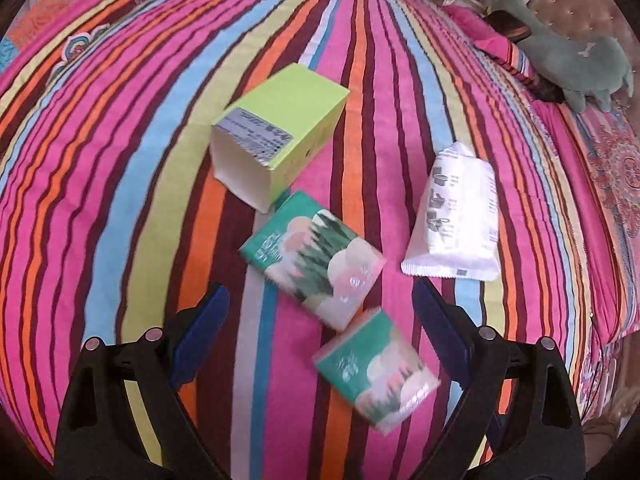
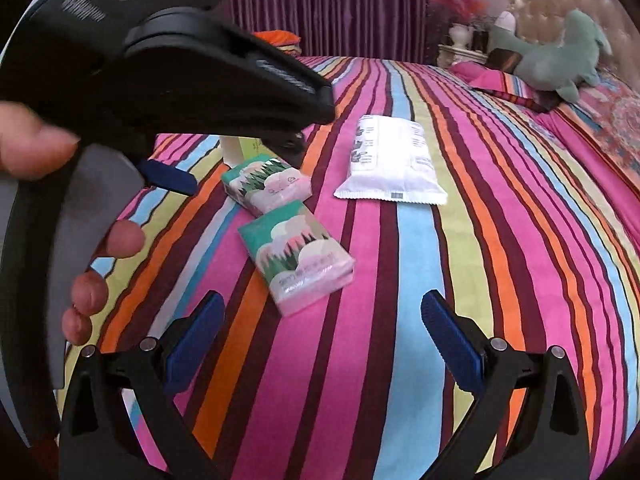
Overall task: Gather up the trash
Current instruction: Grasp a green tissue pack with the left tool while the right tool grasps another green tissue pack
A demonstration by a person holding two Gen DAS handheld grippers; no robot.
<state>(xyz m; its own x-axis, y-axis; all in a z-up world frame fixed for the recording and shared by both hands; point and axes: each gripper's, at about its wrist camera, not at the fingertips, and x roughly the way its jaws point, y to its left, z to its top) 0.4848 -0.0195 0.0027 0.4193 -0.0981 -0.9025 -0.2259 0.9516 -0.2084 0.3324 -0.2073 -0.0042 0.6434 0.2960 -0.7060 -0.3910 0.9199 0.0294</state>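
On a striped bedspread lie an open yellow-green carton (image 1: 276, 132), two green tissue packs (image 1: 312, 256) (image 1: 376, 372) and a white wrapper pack (image 1: 460, 216). My left gripper (image 1: 320, 320) is open and empty above the tissue packs. My right gripper (image 2: 322, 328) is open and empty, just short of the nearer tissue pack (image 2: 298, 256). The right wrist view also shows the farther pack (image 2: 266, 186), the white pack (image 2: 390, 162), and a sliver of the carton (image 2: 240, 150) behind the left gripper's body (image 2: 168, 76), which fills the upper left.
A green plush toy (image 1: 568, 60) lies on pillows at the head of the bed (image 2: 560, 56). Purple curtains (image 2: 328, 4) hang behind. The bed's right edge (image 1: 612, 320) drops off. The person's hand (image 2: 36, 148) holds the left gripper.
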